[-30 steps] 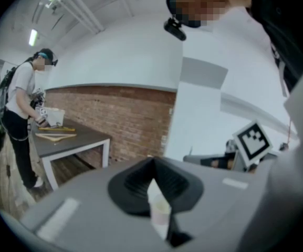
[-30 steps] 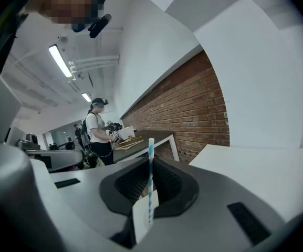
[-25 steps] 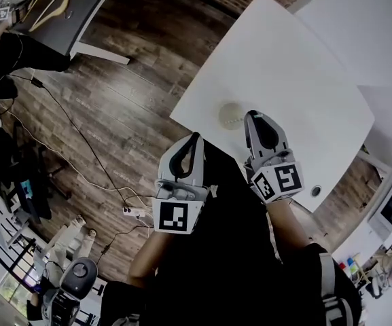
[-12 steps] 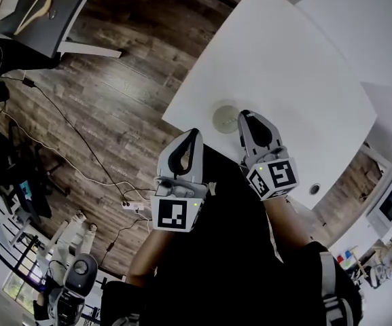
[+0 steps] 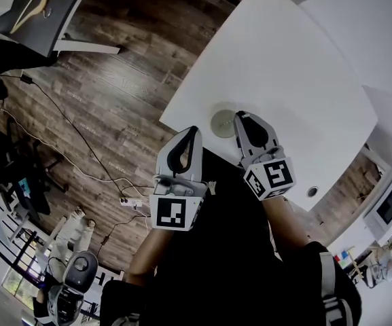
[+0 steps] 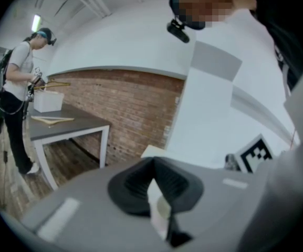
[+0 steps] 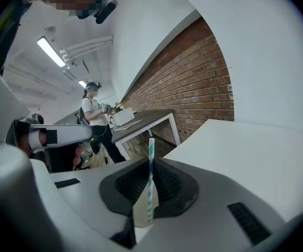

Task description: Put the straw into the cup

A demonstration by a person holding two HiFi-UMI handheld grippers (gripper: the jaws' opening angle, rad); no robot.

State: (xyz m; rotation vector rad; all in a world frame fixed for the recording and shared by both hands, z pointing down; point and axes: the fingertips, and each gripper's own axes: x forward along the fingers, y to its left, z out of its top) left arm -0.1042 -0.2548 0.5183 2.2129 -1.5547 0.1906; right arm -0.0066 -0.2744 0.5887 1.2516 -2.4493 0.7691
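Observation:
In the head view a pale round cup (image 5: 223, 123) stands near the front edge of the white table (image 5: 284, 73). My right gripper (image 5: 242, 116) has its tip right beside the cup's right side. It is shut on a teal-and-white striped straw (image 7: 150, 172), which stands upright between its jaws in the right gripper view. A cream shape, probably the cup (image 7: 140, 211), shows behind the straw's lower part; I cannot tell if the straw's end is inside it. My left gripper (image 5: 194, 132) hovers off the table's edge, left of the cup, shut and empty (image 6: 154, 185).
A second white table (image 5: 365, 26) lies at the upper right. Cables (image 5: 80, 138) run over the dark wooden floor on the left. A person (image 6: 17, 83) stands at a grey table (image 6: 67, 124) by a brick wall (image 6: 135, 104). A small round hole (image 5: 312, 191) sits near the table's right corner.
The head view has drifted a little. The right gripper's tip has edged slightly closer to the cup. Both grippers keep their jaws as they were.

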